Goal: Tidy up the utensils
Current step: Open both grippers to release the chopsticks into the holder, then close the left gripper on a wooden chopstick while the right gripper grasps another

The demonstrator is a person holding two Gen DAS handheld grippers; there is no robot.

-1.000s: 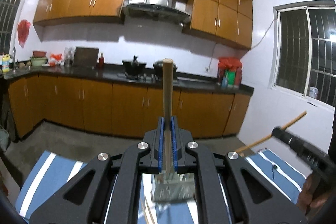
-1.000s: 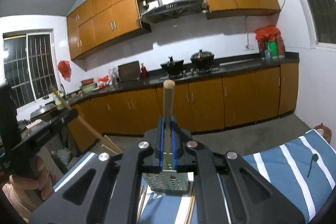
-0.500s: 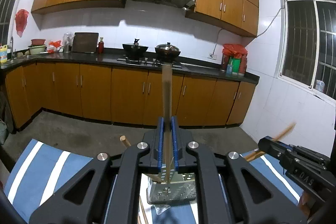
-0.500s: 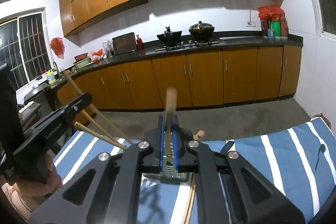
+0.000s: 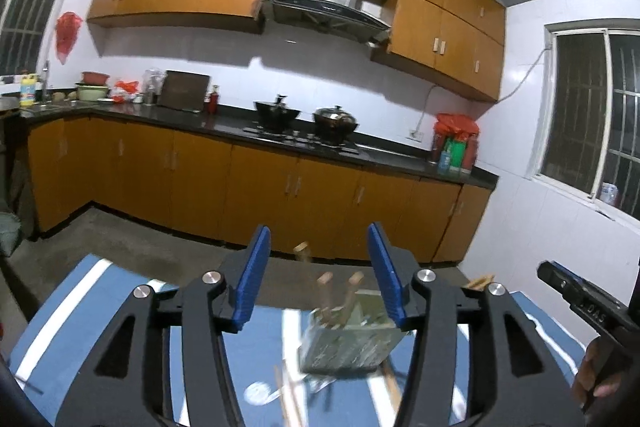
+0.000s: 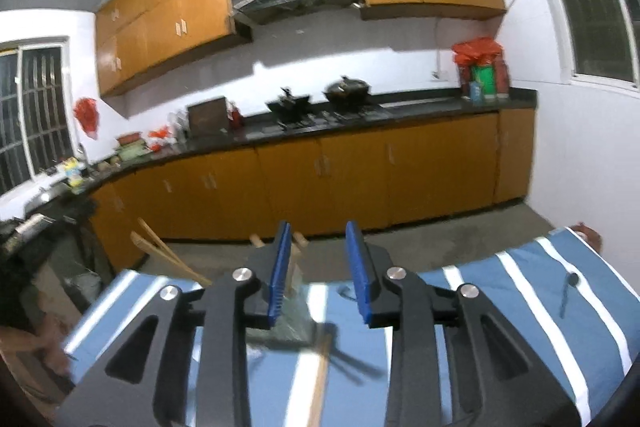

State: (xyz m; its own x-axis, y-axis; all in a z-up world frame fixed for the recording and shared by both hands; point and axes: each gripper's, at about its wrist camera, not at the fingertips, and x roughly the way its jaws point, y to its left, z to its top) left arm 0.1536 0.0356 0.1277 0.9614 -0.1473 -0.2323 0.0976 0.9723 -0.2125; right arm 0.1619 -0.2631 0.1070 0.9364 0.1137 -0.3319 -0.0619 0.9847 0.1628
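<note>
A perforated metal utensil holder point(image 5: 348, 339) stands on the blue-and-white striped cloth point(image 5: 80, 307), with several wooden utensil handles point(image 5: 324, 287) sticking up out of it. My left gripper point(image 5: 318, 267) is open and empty just above and behind the holder. My right gripper point(image 6: 316, 269) is open and empty too; the holder point(image 6: 294, 323) shows blurred behind its left finger point(image 6: 280, 267). A wooden stick point(image 6: 320, 383) lies on the cloth point(image 6: 520, 307) in front of the holder. The right gripper's body point(image 5: 576, 299) shows at the left wrist view's right edge.
More loose wooden sticks point(image 5: 288, 399) lie on the cloth by the holder. A small dark spoon point(image 6: 568, 287) lies on the cloth at right. Chopsticks point(image 6: 168, 255) stick up at the cloth's left edge. Kitchen cabinets point(image 5: 280, 183) and counter stand behind.
Both grippers were shut on upright wooden utensils. Both have lowered over the holder and opened, and the utensils now stand in the holder.
</note>
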